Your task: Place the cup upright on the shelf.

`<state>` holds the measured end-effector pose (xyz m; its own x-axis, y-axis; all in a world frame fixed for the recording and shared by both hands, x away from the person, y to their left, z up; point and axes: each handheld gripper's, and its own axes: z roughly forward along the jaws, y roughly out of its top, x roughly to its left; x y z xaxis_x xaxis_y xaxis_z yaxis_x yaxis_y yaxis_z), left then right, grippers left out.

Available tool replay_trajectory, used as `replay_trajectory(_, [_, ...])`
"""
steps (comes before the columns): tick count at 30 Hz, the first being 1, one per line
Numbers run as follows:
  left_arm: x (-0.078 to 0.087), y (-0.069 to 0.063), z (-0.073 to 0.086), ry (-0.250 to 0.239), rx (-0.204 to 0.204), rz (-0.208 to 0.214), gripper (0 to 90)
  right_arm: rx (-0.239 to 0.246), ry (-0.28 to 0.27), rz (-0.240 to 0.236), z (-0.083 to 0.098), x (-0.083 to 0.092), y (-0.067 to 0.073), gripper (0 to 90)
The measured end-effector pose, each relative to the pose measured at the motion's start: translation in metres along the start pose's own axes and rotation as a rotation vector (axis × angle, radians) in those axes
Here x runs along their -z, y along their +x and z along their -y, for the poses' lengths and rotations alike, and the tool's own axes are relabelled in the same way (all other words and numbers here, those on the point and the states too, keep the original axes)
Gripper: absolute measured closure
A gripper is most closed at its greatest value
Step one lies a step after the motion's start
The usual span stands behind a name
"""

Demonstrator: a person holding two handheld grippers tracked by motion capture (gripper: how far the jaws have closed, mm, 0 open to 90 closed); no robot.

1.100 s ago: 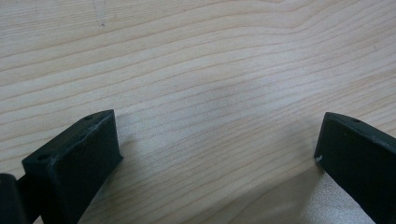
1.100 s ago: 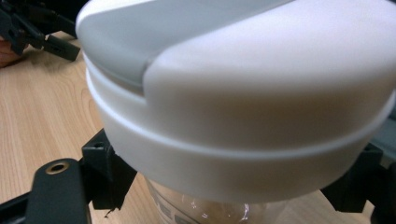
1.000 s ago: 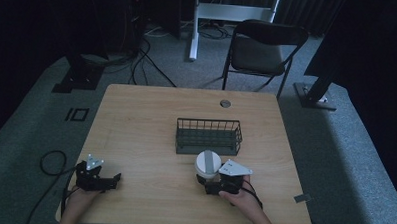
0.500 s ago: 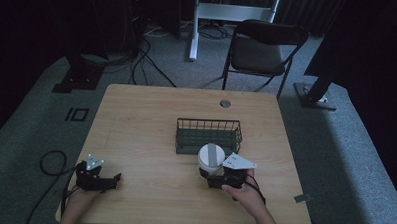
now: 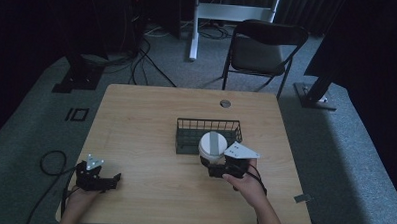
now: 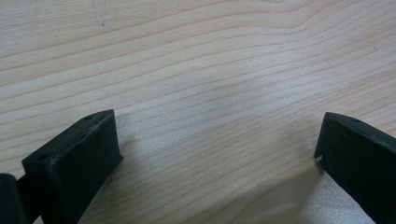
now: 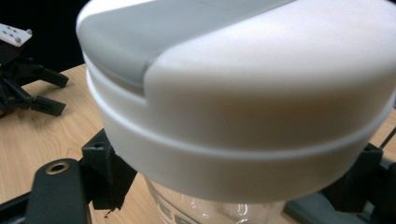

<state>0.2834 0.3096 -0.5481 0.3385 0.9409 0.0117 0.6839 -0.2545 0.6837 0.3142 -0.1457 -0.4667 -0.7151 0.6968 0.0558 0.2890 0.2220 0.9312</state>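
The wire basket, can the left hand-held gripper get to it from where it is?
Probably yes. The left hand-held gripper sits open near the table's front-left corner, with bare wood between it and the wire basket. The right hand-held gripper and its jar crowd the basket's near-right side.

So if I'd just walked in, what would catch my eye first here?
Probably the clear jar with the big white lid, gripped by the right gripper at the near edge of the black wire basket in the middle of the wooden table. In the right gripper view that lid looms huge between the jaws. The left gripper rests open at the table's near left corner, holding nothing.
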Motion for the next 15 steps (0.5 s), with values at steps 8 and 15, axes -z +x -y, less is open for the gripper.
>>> replay_trajectory(8, [0.0,0.0,0.0,0.0,0.0,0.0,0.1,0.002,-0.024,0.037,-0.023,-0.007,-0.005,18.3])
replay_trajectory(15, [0.0,0.0,0.0,0.0,0.0,0.0,0.1,0.003,-0.035,0.056,-0.038,-0.011,-0.011,18.3])
